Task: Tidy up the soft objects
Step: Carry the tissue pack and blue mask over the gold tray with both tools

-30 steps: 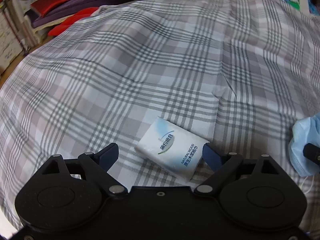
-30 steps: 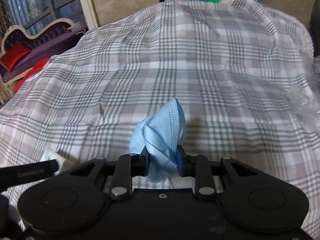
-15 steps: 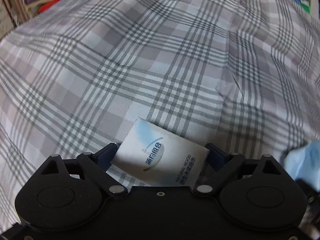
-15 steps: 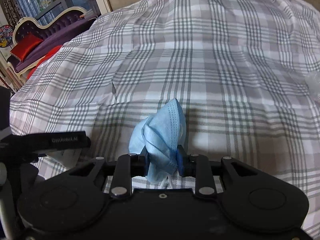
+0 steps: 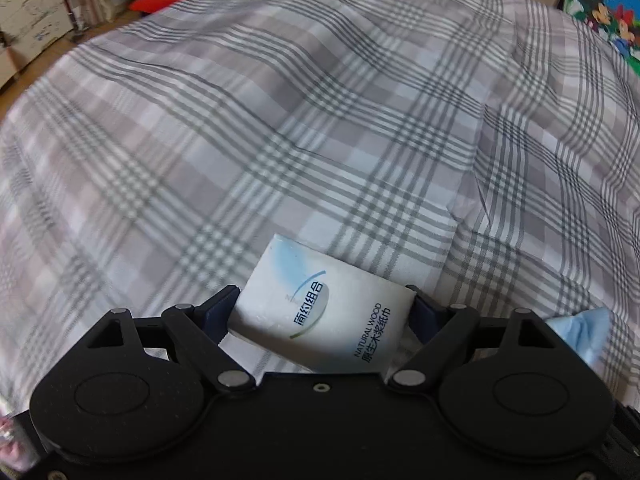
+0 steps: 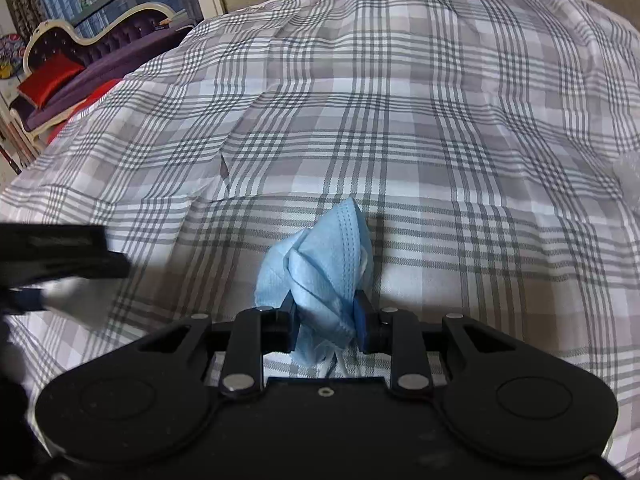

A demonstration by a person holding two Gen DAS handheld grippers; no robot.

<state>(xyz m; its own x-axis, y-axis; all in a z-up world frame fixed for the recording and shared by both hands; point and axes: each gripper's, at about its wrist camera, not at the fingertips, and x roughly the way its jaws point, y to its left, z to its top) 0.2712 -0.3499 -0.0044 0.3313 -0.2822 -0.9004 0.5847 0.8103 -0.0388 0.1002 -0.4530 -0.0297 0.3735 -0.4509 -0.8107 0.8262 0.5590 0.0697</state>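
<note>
A white tissue pack with blue print sits between the jaws of my left gripper, which touch both of its sides; it looks lifted a little off the plaid bedsheet. My right gripper is shut on a crumpled blue face mask, held just above the sheet. The mask's edge shows at the lower right of the left wrist view. The left gripper and the white pack appear blurred at the left of the right wrist view.
The plaid sheet covers the whole bed, with folds at the right. A purple sofa with a red cushion stands beyond the left edge. A cartoon poster is at the far right. Clear plastic lies at the right edge.
My left gripper moved forward around the tissue pack and closed onto its sides. My right gripper kept hold of the mask and shifted slightly.
</note>
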